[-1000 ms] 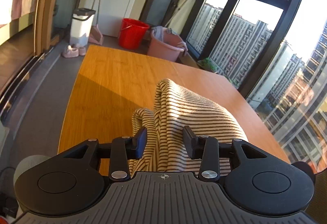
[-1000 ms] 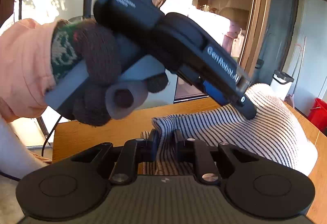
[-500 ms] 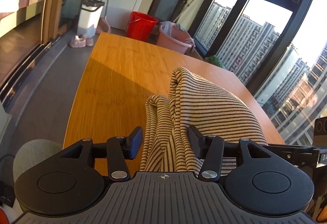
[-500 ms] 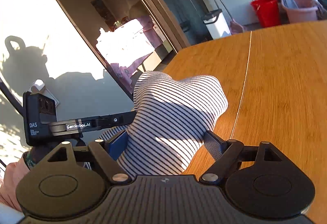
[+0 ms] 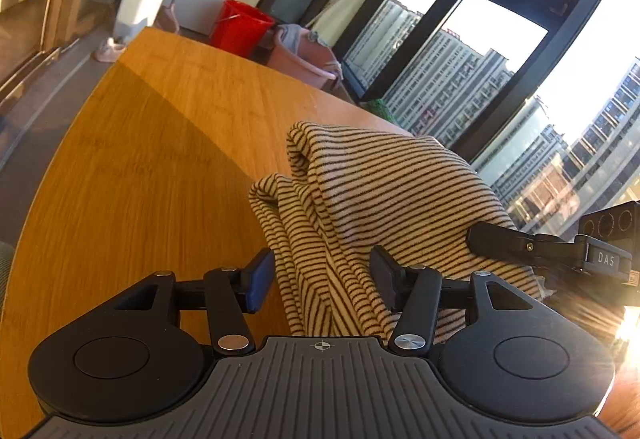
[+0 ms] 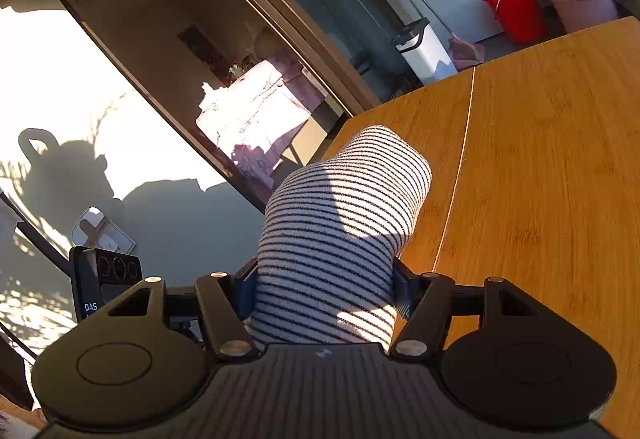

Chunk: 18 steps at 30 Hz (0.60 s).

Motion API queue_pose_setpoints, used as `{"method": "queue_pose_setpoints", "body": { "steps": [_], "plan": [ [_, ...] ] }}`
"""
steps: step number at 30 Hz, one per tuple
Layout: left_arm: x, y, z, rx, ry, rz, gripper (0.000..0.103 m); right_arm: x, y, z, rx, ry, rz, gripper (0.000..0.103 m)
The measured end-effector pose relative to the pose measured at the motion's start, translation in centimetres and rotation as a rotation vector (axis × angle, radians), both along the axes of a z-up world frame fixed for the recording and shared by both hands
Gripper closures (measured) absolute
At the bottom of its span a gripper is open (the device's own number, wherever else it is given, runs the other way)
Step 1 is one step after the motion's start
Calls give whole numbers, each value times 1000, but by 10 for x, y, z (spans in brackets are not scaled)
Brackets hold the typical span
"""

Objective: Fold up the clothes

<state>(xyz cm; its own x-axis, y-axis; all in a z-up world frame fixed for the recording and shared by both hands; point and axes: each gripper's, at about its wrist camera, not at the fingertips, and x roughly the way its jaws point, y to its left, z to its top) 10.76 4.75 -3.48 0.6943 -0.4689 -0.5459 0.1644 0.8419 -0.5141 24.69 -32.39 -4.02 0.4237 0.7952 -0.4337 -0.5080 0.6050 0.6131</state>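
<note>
– Black pads of the left gripper [image 5: 320, 273] stand apart, released. A fold of the striped garment [image 5: 400, 191] runs up between them, and neither pad pinches it.

– And the right gripper [image 6: 322, 289]?

– Its jaws are closing, and a thick roll of the same garment fills the gap. Both pads press its sides, so it is grasping the cloth.

– How are the hands set?

– The left one points forward and somewhat down along the wooden table [image 5: 160, 159], held fairly level. The right one is rolled to one side, so in its own camera the table and the room slant. From the left camera it comes in from the right, with one black finger lying against the garment's flank.

– Where does the garment sit?

– Bunched in a mound at the near end of the table, on the half toward the window-side edge. The hump stands up off the wood, lit by low sun. The rest of the top is bare.

– Beyond the table?

– Past the far end, on the floor, a red bucket [image 5: 240, 27] stands just beside a pink basin [image 5: 308, 55], with a white bin [image 5: 140, 7] near the far left corner.
</note>
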Motion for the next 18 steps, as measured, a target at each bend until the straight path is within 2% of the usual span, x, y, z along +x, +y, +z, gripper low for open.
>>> {"method": "queue_pose_setpoints", "body": {
  "steps": [4, 6, 7, 9, 11, 13, 16, 18],
  "plan": [
    [0, -6, 2, 12, -6, -3, 41, -13, 15, -1, -202, -118, -4, 39],
    [-6, -8, 5, 13, -9, -20, 27, -23, 28, 0, -283, -194, -1, 39],
    [-10, -10, 7, 21, -14, -29, 25, -26, 34, 1, -314, -227, 3, 39],
    [-15, -13, 9, 41, -18, -42, 24, -34, 47, 5, -377, -296, 15, 39],
    [-17, -20, 9, 102, -20, -39, 24, -41, 59, 7, -439, -361, 24, 39],
    [-15, -26, 8, 140, -19, -31, 20, -44, 65, 8, -457, -386, 25, 38],
    [-13, -25, 4, 151, -16, -24, 15, -40, 60, 12, -428, -362, 29, 37],
    [-14, -25, 3, 156, -20, -26, 14, -36, 54, 15, -413, -345, 35, 30]
  ]
}}
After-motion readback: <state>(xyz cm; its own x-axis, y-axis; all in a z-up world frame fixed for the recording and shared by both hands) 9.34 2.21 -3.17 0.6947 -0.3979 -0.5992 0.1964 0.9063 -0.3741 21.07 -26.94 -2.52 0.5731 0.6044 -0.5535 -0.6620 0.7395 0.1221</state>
